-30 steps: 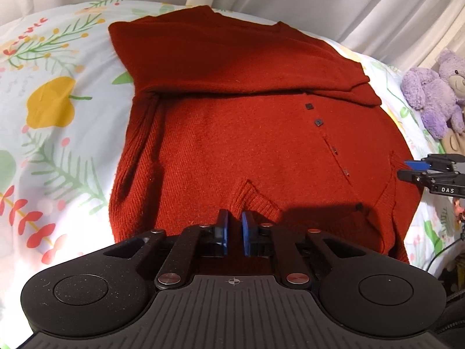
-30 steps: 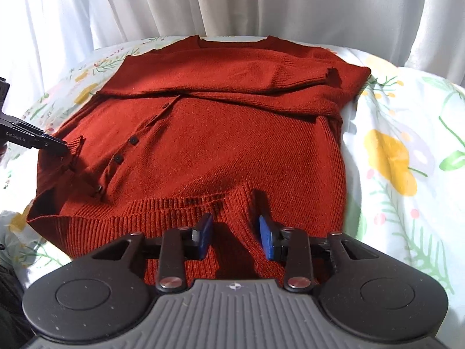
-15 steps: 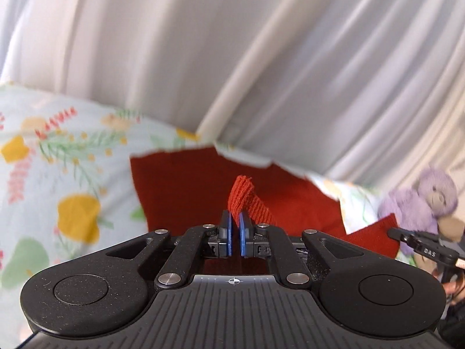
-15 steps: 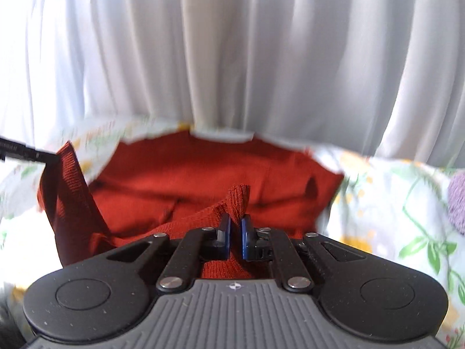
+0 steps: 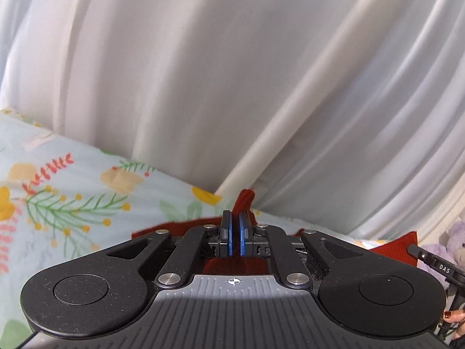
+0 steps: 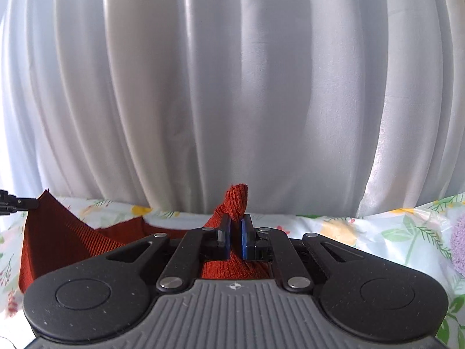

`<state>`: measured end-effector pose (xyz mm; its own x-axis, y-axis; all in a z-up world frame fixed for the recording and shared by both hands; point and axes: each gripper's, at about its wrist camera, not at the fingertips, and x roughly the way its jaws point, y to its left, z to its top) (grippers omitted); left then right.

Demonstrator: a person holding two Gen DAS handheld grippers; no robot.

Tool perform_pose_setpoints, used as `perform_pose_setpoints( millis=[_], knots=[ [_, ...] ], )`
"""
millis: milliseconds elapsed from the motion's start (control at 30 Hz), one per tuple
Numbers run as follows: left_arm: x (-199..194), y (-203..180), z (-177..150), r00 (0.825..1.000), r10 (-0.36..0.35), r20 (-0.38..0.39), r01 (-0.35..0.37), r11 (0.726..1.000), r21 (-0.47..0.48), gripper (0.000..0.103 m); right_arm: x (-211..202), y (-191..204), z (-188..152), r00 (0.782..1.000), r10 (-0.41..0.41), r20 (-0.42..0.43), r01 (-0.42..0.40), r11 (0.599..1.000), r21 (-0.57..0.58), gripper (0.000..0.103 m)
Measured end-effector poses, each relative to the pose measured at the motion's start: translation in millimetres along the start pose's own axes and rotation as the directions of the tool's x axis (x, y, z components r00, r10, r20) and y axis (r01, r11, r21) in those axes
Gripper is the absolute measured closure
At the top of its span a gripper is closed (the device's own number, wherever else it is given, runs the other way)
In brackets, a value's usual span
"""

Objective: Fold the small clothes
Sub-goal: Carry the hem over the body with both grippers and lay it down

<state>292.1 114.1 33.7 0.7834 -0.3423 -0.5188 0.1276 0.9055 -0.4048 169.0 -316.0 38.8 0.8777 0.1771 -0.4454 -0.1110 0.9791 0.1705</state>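
A rust-red knitted sweater [image 6: 61, 241] lies on a floral bedsheet [image 5: 66, 203], its lower hem lifted. My left gripper [image 5: 235, 218] is shut on a ribbed fold of the sweater [image 5: 245, 200] that sticks up between its blue pads. My right gripper [image 6: 236, 221] is shut on another ribbed tuft of the sweater hem [image 6: 235, 200]. In the right wrist view the left gripper's black tip [image 6: 20, 203] holds a raised red corner at far left. In the left wrist view the right gripper's fingers [image 5: 430, 261] show at far right with red cloth. Most of the garment is hidden under the gripper bodies.
White pleated curtains [image 6: 232, 87] fill the background behind the bed. A purple plush toy [image 5: 453, 241] sits at the right bed edge, seen also as a purple toy [image 6: 459, 244] in the right wrist view. A hand with dark nails [image 5: 453, 317] shows at lower right.
The right gripper closed on the hem; the left was pinching it from the start. Both have lifted it, tilting up, so the curtain now fills the views instead of the flat sweater.
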Motion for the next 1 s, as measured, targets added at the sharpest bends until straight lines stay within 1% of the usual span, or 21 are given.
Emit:
perform_pose_setpoints(
  millis=[200, 267, 333, 367, 400, 433, 500, 533, 567, 600, 633, 667, 700, 733, 767, 833, 867, 900, 933, 967, 1000],
  knots=[
    [41, 1, 25, 0.994, 0.099, 0.052, -0.099, 0.995, 0.005, 0.097, 41, -9, 28, 0.998, -0.055, 0.029, 0.053, 0.997, 0.060, 0.097],
    [61, 4, 23, 0.989, 0.139, 0.045, -0.139, 0.990, -0.003, 0.096, 60, -13, 32, 0.996, -0.088, 0.031, 0.085, 0.992, 0.095, 0.097],
    [83, 12, 16, 0.984, 0.178, 0.013, -0.177, 0.983, -0.044, 0.095, 82, -16, 29, 0.993, -0.115, 0.017, 0.112, 0.984, 0.136, 0.097],
    [91, 18, 11, 0.982, 0.190, -0.015, -0.191, 0.979, -0.075, 0.084, 92, -18, 26, 0.991, -0.130, 0.009, 0.127, 0.980, 0.156, 0.097],
    [96, 26, 6, 0.980, 0.192, -0.049, -0.196, 0.974, -0.115, 0.079, 100, -21, 20, 0.990, -0.142, 0.003, 0.140, 0.975, 0.174, 0.096],
    [96, 35, 0, 0.980, 0.184, -0.078, -0.194, 0.969, -0.155, 0.071, 109, -24, 15, 0.987, -0.158, -0.011, 0.157, 0.968, 0.194, 0.095],
    [89, 46, -14, 0.985, 0.143, -0.094, -0.161, 0.963, -0.216, 0.053, 116, -31, 4, 0.980, -0.195, -0.035, 0.197, 0.950, 0.243, 0.092],
    [84, 47, -21, 0.987, 0.128, -0.101, -0.148, 0.961, -0.235, 0.034, 115, -36, -1, 0.978, -0.201, -0.056, 0.208, 0.939, 0.274, 0.088],
    [80, 45, -28, 0.989, 0.107, -0.104, -0.130, 0.959, -0.253, 0.017, 112, -40, -6, 0.982, -0.172, -0.080, 0.189, 0.928, 0.320, 0.085],
    [75, 40, -35, 0.993, 0.063, -0.101, -0.088, 0.957, -0.276, 0.011, 109, -45, -13, 0.990, -0.107, -0.089, 0.134, 0.912, 0.389, 0.082],
    [73, 35, -43, 0.994, -0.007, -0.106, -0.025, 0.954, -0.298, 0.005, 107, -48, -21, 0.996, -0.019, -0.087, 0.058, 0.880, 0.471, 0.076],
    [72, 30, -50, 0.991, -0.079, -0.110, 0.040, 0.947, -0.319, 0.004, 106, -48, -30, 0.994, 0.086, -0.068, -0.035, 0.834, 0.551, 0.069],
    [74, 24, -57, 0.983, -0.139, -0.116, 0.091, 0.935, -0.344, 0.002, 106, -46, -39, 0.983, 0.180, -0.035, -0.121, 0.779, 0.615, 0.049],
    [75, 18, -64, 0.977, -0.178, -0.121, 0.123, 0.922, -0.366, 0.002, 107, -39, -51, 0.965, 0.262, -0.010, -0.189, 0.722, 0.666, 0.029],
    [77, 12, -72, 0.972, -0.204, -0.119, 0.145, 0.913, -0.380, 0.002, 109, -29, -63, 0.945, 0.326, -0.001, -0.234, 0.680, 0.695, 0.024],
    [84, 1, -84, 0.966, -0.221, -0.137, 0.160, 0.920, -0.358, 0.002, 120, -9, -85, 0.890, 0.456, -0.001, -0.307, 0.601, 0.738, 0.022],
    [90, -1, -88, 0.965, -0.204, -0.162, 0.139, 0.930, -0.341, 0.002, 125, -1, -96, 0.871, 0.490, -0.013, -0.311, 0.573, 0.758, 0.023],
    [96, 1, -91, 0.967, -0.177, -0.185, 0.109, 0.939, -0.327, 0.002, 129, 3, -105, 0.867, 0.498, -0.029, -0.299, 0.566, 0.769, 0.024],
    [99, 6, -94, 0.969, -0.153, -0.194, 0.085, 0.944, -0.318, 0.003, 131, 3, -112, 0.870, 0.491, -0.047, -0.286, 0.579, 0.763, 0.039],
    [98, 13, -94, 0.971, -0.163, -0.176, 0.101, 0.943, -0.317, 0.005, 131, -1, -113, 0.878, 0.476, -0.053, -0.280, 0.601, 0.748, 0.044],
    [95, 20, -93, 0.972, -0.173, -0.160, 0.113, 0.939, -0.325, 0.005, 130, -10, -113, 0.885, 0.462, -0.057, -0.269, 0.606, 0.748, 0.049]
  ],
)
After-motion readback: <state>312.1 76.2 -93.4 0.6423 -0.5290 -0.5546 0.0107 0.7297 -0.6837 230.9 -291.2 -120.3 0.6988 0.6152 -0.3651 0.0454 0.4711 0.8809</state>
